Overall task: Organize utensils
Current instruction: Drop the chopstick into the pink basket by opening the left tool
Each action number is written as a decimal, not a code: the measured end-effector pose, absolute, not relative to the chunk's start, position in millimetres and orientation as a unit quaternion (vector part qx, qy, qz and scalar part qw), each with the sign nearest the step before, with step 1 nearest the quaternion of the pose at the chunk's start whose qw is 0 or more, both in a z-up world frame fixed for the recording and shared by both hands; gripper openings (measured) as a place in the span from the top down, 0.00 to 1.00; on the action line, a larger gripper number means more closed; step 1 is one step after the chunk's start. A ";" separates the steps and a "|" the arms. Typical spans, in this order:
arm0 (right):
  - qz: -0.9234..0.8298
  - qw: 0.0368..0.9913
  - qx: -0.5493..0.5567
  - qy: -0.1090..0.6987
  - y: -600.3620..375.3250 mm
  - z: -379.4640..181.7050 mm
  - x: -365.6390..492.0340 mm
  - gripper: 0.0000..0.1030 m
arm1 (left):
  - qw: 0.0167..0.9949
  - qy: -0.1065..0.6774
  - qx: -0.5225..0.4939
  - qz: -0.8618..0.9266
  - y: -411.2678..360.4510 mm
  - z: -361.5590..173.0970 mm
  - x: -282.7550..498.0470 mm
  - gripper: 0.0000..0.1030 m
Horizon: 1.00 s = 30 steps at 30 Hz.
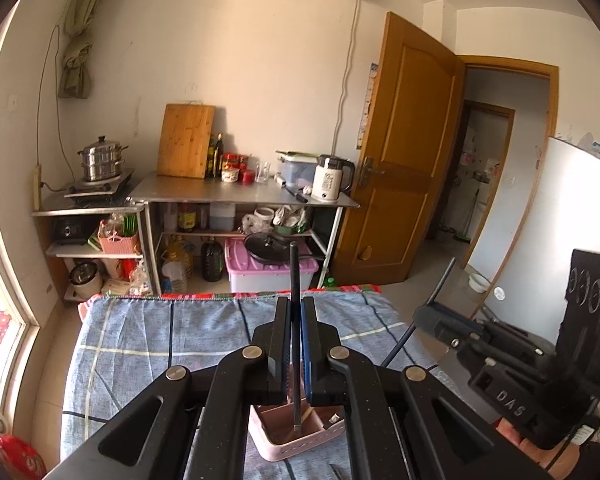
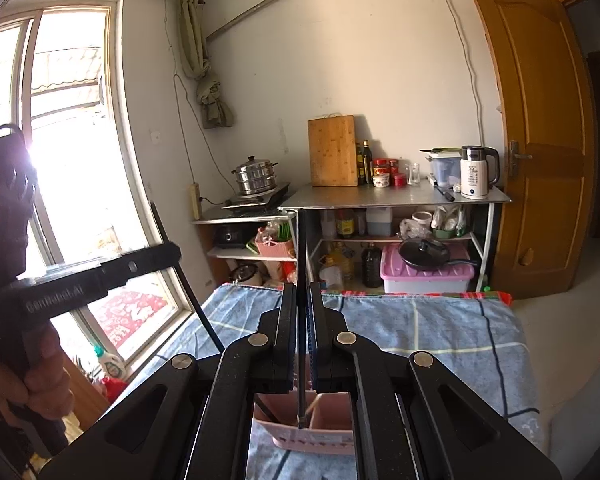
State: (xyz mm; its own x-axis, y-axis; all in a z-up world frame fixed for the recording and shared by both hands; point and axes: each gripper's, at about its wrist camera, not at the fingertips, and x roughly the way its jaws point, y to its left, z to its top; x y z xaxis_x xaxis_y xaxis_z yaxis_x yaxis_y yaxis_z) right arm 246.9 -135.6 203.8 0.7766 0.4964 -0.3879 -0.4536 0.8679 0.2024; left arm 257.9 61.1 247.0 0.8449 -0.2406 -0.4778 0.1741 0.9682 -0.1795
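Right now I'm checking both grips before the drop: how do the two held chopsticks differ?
The left tongs hold the left chopstick nearly upright, its lower tip over the pink basket. Seen from that same camera, the right chopstick in the right tongs slants, its lower end beside the basket over the blue cloth. Both are dark, slim and clamped mid-length.

1. The left gripper (image 1: 296, 312) clamps a chopstick (image 1: 295, 276), its top pointing to 12 o'clock.
2. The basket (image 1: 284, 446) lies on the cloth (image 1: 140, 332) at 6 o'clock, under the chopstick's lower end.
3. The right gripper (image 1: 424, 316), at 3 o'clock, clamps a second chopstick (image 1: 444, 276).
4. The shelves (image 1: 236, 196) stand behind the cloth at 12 o'clock.
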 end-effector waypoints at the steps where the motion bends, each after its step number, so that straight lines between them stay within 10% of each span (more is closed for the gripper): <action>1: 0.253 0.941 0.048 0.221 -132.7 200.8 249.9 0.95 | 0.957 0.261 -0.066 -0.106 62.4 242.4 261.6 0.96; 30: 0.238 0.919 0.049 0.311 -139.2 128.6 263.3 0.89 | 0.939 0.314 -0.094 -0.100 72.0 156.3 262.8 0.95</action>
State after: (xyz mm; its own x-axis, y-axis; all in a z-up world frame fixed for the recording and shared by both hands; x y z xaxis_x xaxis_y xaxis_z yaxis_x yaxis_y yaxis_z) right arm 263.3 -139.2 128.6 0.6938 0.4676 -0.5477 -0.4068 0.8820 0.2378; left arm 262.8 72.0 156.3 0.7826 -0.2476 -0.5712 0.1295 0.9622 -0.2397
